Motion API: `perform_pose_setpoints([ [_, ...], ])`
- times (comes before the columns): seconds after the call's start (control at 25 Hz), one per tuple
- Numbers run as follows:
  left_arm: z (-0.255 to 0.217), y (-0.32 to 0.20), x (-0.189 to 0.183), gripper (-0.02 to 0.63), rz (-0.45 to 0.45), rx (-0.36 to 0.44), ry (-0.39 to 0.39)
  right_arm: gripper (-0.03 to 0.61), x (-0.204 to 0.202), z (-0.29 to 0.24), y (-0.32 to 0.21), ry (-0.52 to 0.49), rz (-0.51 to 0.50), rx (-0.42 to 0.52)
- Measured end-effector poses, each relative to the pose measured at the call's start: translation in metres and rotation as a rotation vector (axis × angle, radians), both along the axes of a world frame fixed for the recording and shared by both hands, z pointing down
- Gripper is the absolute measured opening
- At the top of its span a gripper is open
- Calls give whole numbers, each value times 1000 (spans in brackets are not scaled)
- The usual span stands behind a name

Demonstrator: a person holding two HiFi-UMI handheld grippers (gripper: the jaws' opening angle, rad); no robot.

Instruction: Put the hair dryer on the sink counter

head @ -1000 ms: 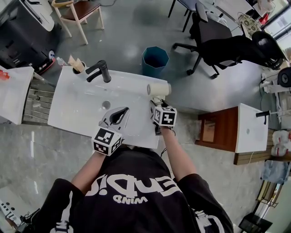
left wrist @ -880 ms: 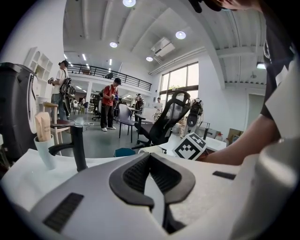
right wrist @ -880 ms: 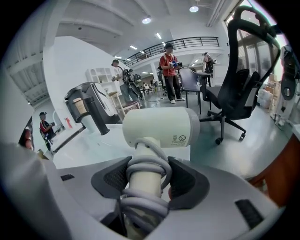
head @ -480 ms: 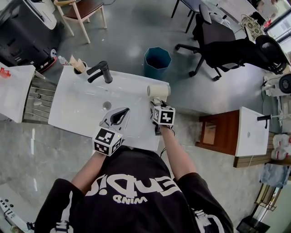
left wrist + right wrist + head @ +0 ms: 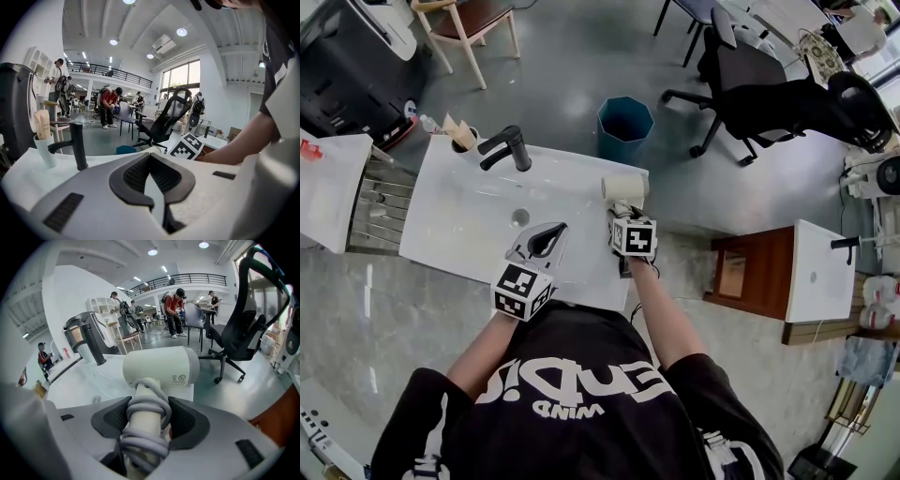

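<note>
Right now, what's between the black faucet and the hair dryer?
Nothing: only bare white sink top runs from the faucet to the hair dryer, as the head view shows. The drain sits off that line.

A glossy grey floor (image 5: pixel 572 56) spreads beyond the tabletop (image 5: pixel 459 234). A blue bin (image 5: pixel 624 124) stands near the tabletop's far right corner, a black office chair (image 5: pixel 759 89) further right, and a wooden chair (image 5: pixel 469 23) far left. White walls (image 5: pixel 220 98) carry tall windows (image 5: pixel 180 79) and a railed balcony (image 5: pixel 108 70) under round ceiling lights (image 5: pixel 181 32).

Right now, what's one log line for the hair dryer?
right gripper: shut on hair dryer | left gripper: shut, empty | hair dryer: at far right corner of sink counter
</note>
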State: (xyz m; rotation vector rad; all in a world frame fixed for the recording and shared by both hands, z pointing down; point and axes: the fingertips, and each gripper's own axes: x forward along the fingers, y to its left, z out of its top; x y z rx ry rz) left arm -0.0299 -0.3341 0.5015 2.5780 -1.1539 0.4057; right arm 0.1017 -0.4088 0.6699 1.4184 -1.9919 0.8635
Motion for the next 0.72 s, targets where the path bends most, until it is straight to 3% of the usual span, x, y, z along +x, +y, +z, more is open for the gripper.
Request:
perform_pose_setpoints([
  [0.48, 3, 3, -3, 9, -6, -8, 7, 259, -4, 0, 1, 25, -28, 11],
  [0.72, 3, 5, -3, 9, -5, -15, 14, 295, 1, -9, 4, 26, -18, 45],
])
